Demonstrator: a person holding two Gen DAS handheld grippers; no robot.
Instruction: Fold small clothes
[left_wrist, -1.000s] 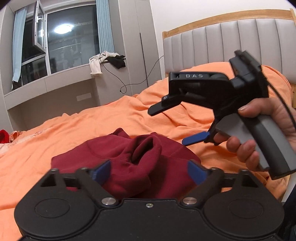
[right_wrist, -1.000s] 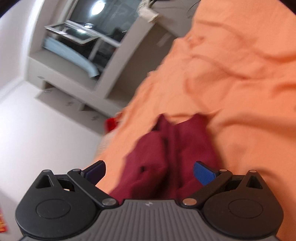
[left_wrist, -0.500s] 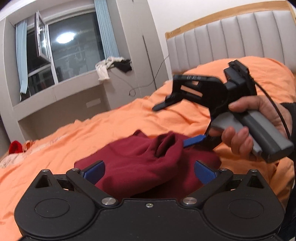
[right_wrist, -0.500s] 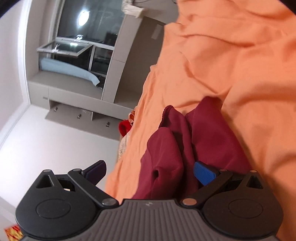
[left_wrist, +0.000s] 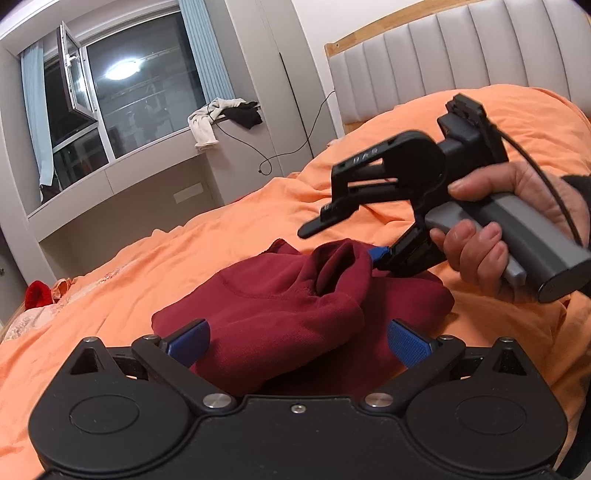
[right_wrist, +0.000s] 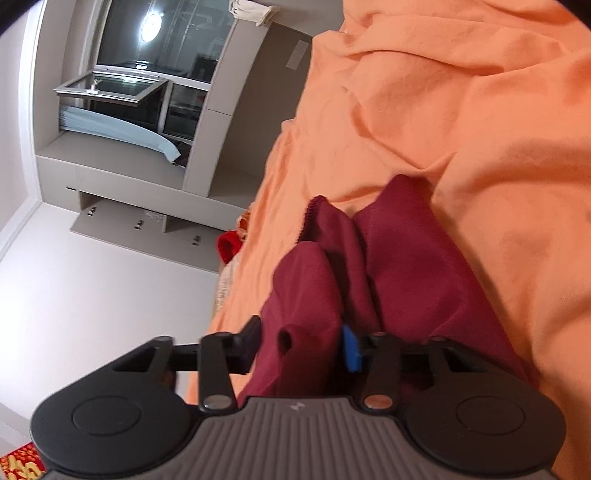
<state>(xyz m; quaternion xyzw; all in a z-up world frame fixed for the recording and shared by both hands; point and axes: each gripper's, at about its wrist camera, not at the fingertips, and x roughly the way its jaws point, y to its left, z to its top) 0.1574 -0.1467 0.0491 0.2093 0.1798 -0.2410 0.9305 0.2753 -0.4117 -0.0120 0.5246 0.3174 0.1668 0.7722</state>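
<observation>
A crumpled dark red garment (left_wrist: 288, 306) lies on the orange bedsheet (left_wrist: 236, 229). My left gripper (left_wrist: 297, 341) is open, its blue pads on either side of the garment's near edge, nothing gripped. The right gripper shows in the left wrist view, held in a hand at the garment's far right side. In the right wrist view my right gripper (right_wrist: 301, 343) has its jaws narrowed around a raised fold of the red garment (right_wrist: 388, 266); the fold fills the gap between the pads.
A grey padded headboard (left_wrist: 461, 59) stands behind the bed. A window ledge with a white cloth and dark item (left_wrist: 221, 118) and a hanging cable lies to the left. A small red item (left_wrist: 37, 293) lies at the bed's far left edge.
My right gripper dropped to the garment and its jaws closed from wide open onto a fold. My left gripper moved closer over the garment's near edge, still open.
</observation>
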